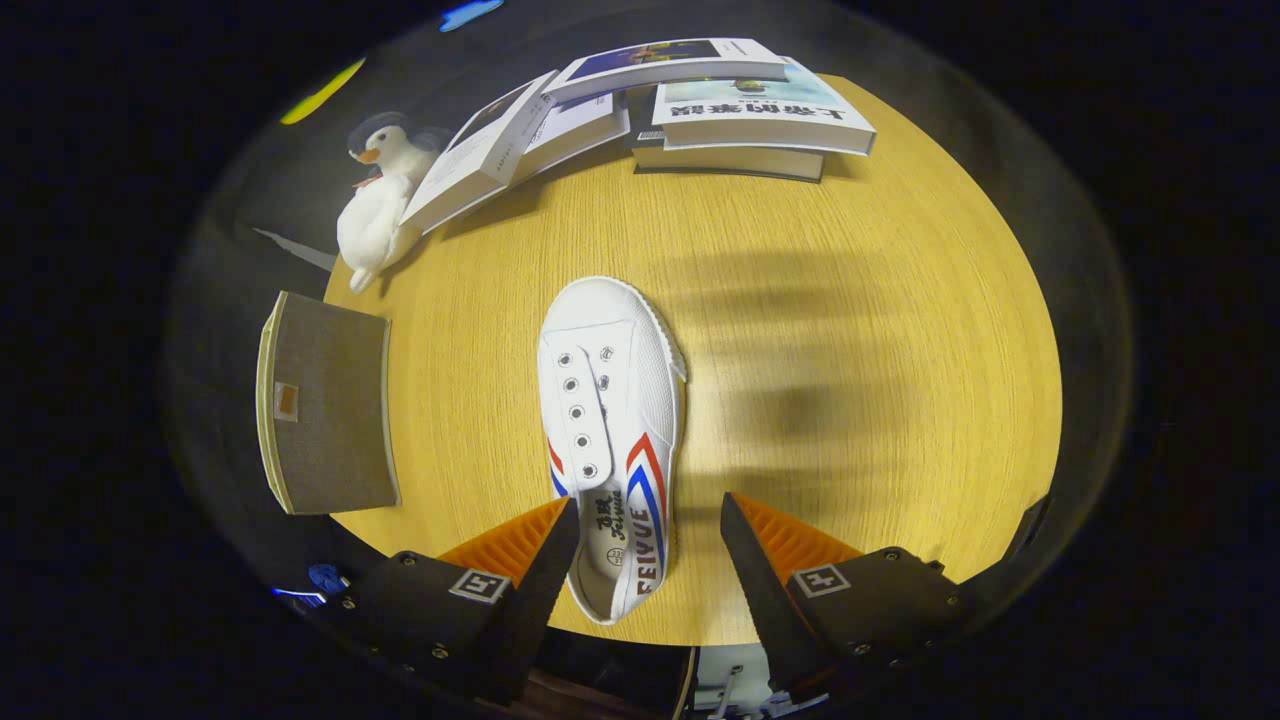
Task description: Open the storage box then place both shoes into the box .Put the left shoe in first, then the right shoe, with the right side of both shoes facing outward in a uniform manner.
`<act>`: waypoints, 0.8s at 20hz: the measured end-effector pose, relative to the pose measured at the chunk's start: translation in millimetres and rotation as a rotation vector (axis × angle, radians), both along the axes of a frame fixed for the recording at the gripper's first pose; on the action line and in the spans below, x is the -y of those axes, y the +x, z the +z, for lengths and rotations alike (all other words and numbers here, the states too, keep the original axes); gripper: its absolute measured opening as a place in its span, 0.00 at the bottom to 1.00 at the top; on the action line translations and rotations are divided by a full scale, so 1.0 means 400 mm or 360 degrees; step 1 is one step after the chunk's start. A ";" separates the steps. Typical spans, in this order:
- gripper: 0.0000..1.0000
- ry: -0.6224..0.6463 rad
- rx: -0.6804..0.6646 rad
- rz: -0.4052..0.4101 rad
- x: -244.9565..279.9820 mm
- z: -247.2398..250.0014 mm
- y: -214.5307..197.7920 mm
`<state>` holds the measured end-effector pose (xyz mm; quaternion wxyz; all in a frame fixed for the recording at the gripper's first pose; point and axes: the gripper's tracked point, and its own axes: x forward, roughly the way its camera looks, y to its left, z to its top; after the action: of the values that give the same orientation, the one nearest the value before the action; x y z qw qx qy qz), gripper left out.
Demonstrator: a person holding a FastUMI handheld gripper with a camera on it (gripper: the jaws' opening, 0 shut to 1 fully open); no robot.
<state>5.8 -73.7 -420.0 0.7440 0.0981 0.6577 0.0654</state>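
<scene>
Gripper view: the tongs stand wide apart, holding nothing. The shoe's heel lies between the fingers, nearer the left one, toe pointing away. Bare worktop spreads to its right. The box overhangs the worktop's left edge; books line the far edge.

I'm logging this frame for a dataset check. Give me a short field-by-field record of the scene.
surface: round wooden table
shoe: white shoe, upright, heel between the fingers, toe pointing away
gripper: open, fingers either side of the heel, not pressing
storage box: grey, beside the shoe at the table edge
books: stacked beyond the shoe
toy: plush penguin by the books
</scene>
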 end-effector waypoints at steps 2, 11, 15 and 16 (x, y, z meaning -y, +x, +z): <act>0.87 -0.0069 -0.0027 0.0056 0.013 -0.031 -0.001; 0.29 -0.0208 -0.0086 0.0336 0.000 -0.084 -0.008; 0.01 -0.0175 -0.0087 0.0209 0.003 -0.087 -0.002; 0.01 -0.0156 -0.0089 0.0199 0.004 -0.082 -0.003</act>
<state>4.4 -75.3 -452.6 0.7238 0.0221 0.6854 0.0766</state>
